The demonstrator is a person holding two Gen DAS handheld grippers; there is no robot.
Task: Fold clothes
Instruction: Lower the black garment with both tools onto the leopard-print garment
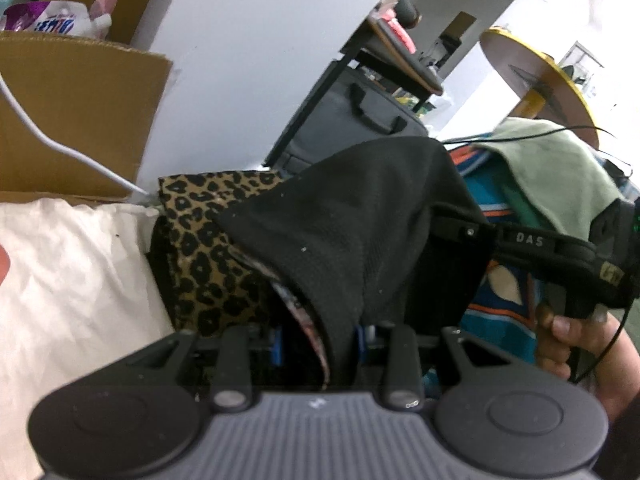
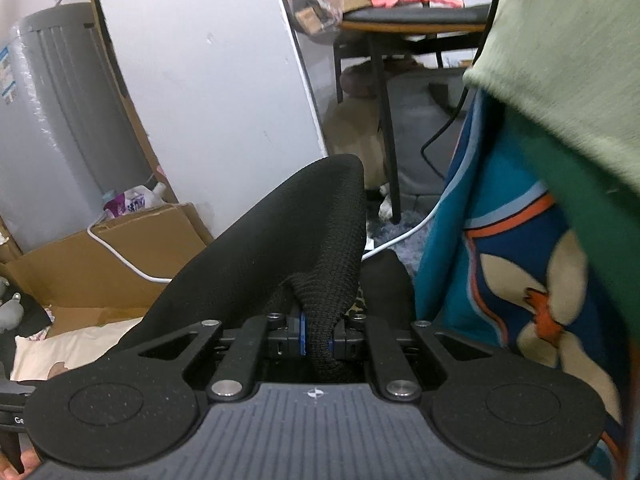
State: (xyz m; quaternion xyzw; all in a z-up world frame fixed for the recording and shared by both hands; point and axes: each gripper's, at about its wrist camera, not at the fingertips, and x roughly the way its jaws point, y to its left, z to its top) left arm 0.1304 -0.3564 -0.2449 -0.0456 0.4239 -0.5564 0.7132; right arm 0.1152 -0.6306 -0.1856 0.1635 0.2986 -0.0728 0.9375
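Black knit fabric fills both wrist views. Off to the left gripper's (image 1: 320,340) left lie a white pillow (image 1: 72,272) and a leopard-print cloth (image 1: 212,248); straight ahead, its blue-padded fingers are clamped on a bunched edge of the black knit garment (image 1: 352,220), which rises forward from them. To its right, the right gripper (image 2: 316,344) is pinched tight on another edge of that garment, with a teal patterned blanket (image 2: 512,248) just beside it. The garment spans both grippers, neither nearer, so the coming fold seems to turn on that shared edge.
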